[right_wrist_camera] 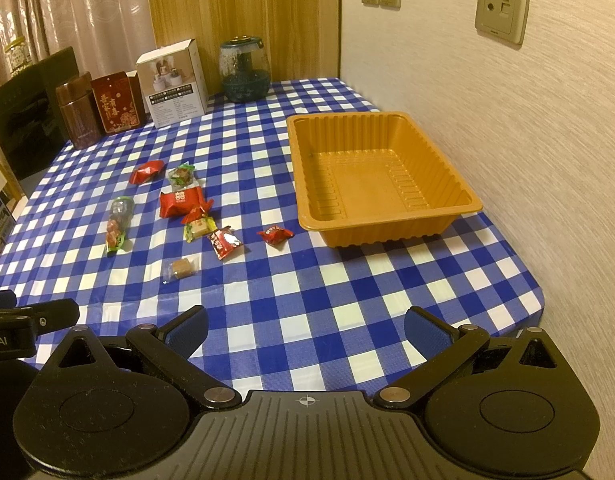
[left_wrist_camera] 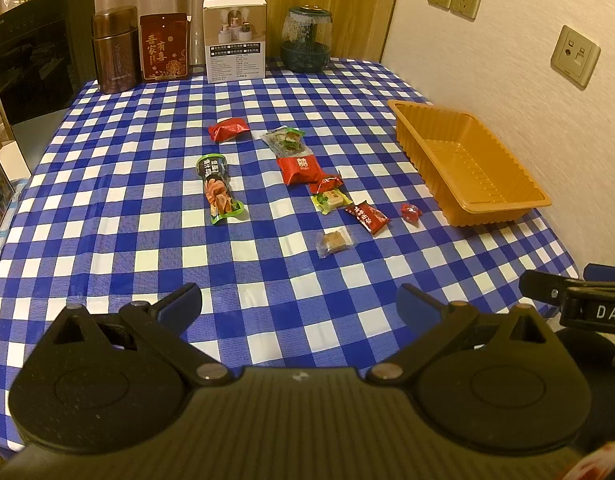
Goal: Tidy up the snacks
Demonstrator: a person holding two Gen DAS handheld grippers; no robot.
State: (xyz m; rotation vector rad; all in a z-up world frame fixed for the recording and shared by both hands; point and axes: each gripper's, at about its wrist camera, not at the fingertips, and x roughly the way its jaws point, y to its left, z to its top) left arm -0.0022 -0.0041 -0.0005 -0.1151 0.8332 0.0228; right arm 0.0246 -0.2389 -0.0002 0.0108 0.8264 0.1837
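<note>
The left claw (left_wrist_camera: 299,300) hangs over the near edge of the table with its fingers spread wide and nothing between them. The right claw (right_wrist_camera: 305,326) is the same: released, empty, low over the checked cloth (right_wrist_camera: 307,288) at the near side, with the left claw just beside it on its left.

Farther out, every snack lies loose on the cloth. Nearest is a clear-wrapped brown cube (left_wrist_camera: 334,242). Just beyond it sit a dark red sachet (left_wrist_camera: 367,217) and, to the right, a small red candy (left_wrist_camera: 410,213), the piece closest to the tray. Next come a green-wrapped cake (left_wrist_camera: 330,200), touching a small red wrapper (left_wrist_camera: 326,183) that overlaps a larger red packet (left_wrist_camera: 300,169), and behind that a clear bag with green contents (left_wrist_camera: 285,140). To the left lies a long green-and-black stick pack (left_wrist_camera: 218,190), and far left of the cluster a crumpled red pack (left_wrist_camera: 227,129).

The orange tray (right_wrist_camera: 387,224) stands at the right, along the wall, well apart from most snacks, and it holds nothing.

Judging by this, the sorting has not begun: nine snacks are left to move, presumably into the tray, and none is in hand. The small red candy looks the easiest first pick for the right claw.
</note>
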